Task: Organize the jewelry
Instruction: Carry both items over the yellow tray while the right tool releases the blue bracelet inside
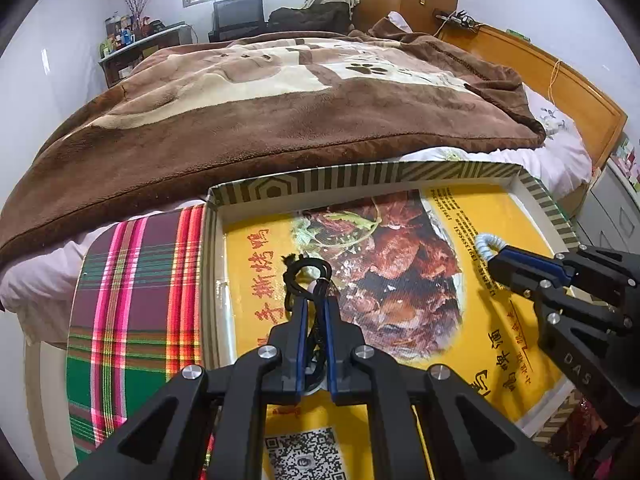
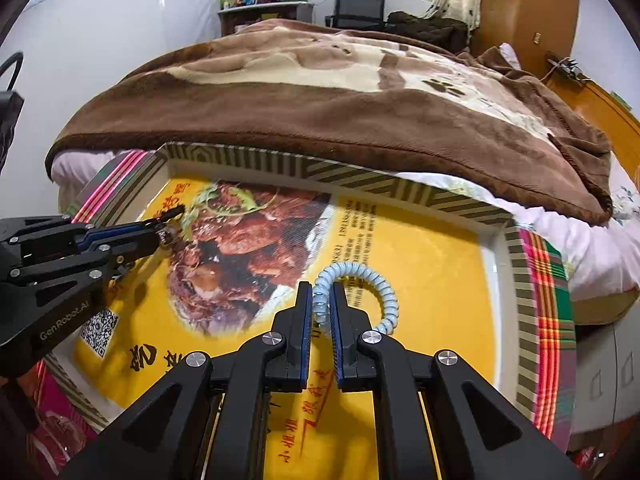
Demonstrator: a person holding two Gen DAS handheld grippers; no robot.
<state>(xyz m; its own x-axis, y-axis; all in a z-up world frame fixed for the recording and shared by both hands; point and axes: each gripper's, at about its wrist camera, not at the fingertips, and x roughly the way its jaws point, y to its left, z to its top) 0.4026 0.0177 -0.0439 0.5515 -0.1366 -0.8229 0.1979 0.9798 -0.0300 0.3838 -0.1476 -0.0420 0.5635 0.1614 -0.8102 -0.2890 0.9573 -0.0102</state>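
The right gripper (image 2: 321,296) pinches a pale blue coil bracelet (image 2: 360,276) above the yellow tray (image 2: 516,280); the left gripper (image 2: 170,226) is at nine o'clock.

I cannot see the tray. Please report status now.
Left gripper shut on black cord. Right gripper shut on pale blue coil. Both over tray; nothing blocking.

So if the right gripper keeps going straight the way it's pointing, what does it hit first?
Probably the yellow food poster lining the striped shallow box. The right gripper, shut on a pale blue spiral coil band, angles down at it; nothing else shows between, though depth is unclear.
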